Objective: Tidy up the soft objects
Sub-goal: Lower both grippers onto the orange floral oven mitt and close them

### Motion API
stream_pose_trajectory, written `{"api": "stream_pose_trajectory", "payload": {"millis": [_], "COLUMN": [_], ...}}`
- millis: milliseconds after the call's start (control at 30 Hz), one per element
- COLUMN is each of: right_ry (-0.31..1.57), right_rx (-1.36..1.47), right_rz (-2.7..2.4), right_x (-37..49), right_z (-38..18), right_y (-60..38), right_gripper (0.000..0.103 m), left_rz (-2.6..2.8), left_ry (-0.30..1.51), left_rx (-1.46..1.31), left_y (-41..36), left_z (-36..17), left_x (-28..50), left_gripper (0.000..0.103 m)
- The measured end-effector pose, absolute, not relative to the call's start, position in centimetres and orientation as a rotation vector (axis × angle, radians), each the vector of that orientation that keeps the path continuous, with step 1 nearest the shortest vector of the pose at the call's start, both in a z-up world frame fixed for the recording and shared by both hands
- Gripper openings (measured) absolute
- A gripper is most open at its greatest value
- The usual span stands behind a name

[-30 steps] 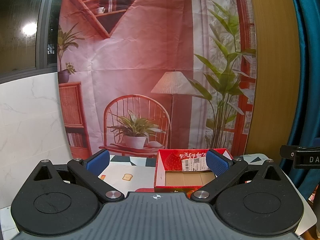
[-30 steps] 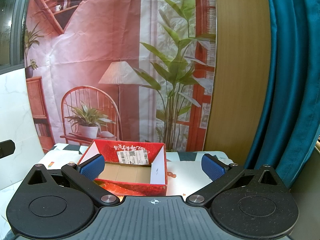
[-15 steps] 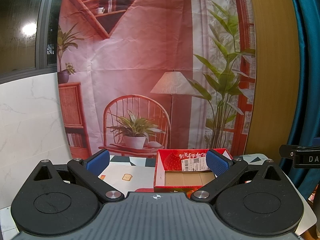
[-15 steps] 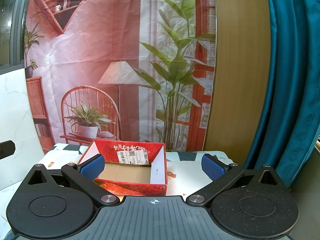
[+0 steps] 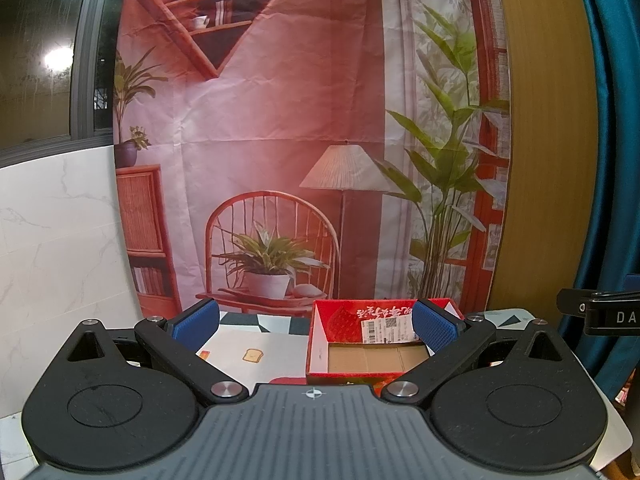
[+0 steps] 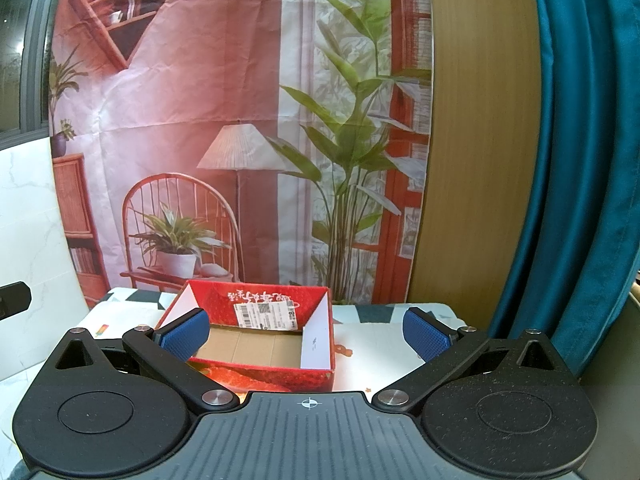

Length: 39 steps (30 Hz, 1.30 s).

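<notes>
An open red cardboard box (image 5: 320, 344) with a bare brown floor and a white label on its far wall stands on the table; it also shows in the right wrist view (image 6: 316, 340). I see nothing inside it. My left gripper (image 5: 316, 326) is open and empty, held above the table with its right pad in front of the box. My right gripper (image 6: 306, 334) is open and empty, its left pad in front of the box's left wall. No soft object shows in either view.
The table (image 5: 256, 342) has a white patterned cloth with small printed pictures. A printed backdrop (image 5: 300, 140) hangs behind it, a wooden panel (image 6: 472, 140) and a teal curtain (image 6: 580, 160) to the right, and a white marble wall (image 5: 56, 240) to the left.
</notes>
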State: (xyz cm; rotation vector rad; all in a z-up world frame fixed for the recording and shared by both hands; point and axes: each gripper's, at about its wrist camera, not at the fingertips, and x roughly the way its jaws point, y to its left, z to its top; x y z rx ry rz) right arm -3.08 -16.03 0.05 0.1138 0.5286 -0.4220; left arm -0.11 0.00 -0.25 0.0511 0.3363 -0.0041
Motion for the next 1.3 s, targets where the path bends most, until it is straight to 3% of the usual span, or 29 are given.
{"api": "stream_pose_trajectory", "payload": {"millis": [433,700,967,1300], "right_ry": [0.467,0.449,0.585,0.722], "right_rx": [0.195,0.181,0.232,0.238], "right_rz": [-0.337,-0.328,-0.254,-0.215], "right_x": [-3.2,-2.3,-0.3,2.3], "right_z": [-1.6,-7.1,-13.0,-19.5], "right_y": [-17.1,-16.9,-17.0,-16.8], "right_gripper": [0.103,0.103,0.103,0.102], "left_rz": [0.072,0.058,-0.007,-0.059], "left_ry": [0.28,0.389,0.534,0.694], "left_rx": [0.124,0.094,0.041,-0.041], "left_y": [-0.1,1.0,2.4,4.2], "left_z": [-2.6,-7.6,-13.8,-19.5], "left_x": [0.9,3.8,6.5,10.0], "left_gripper": [0.103,0.103,0.102,0.087]}}
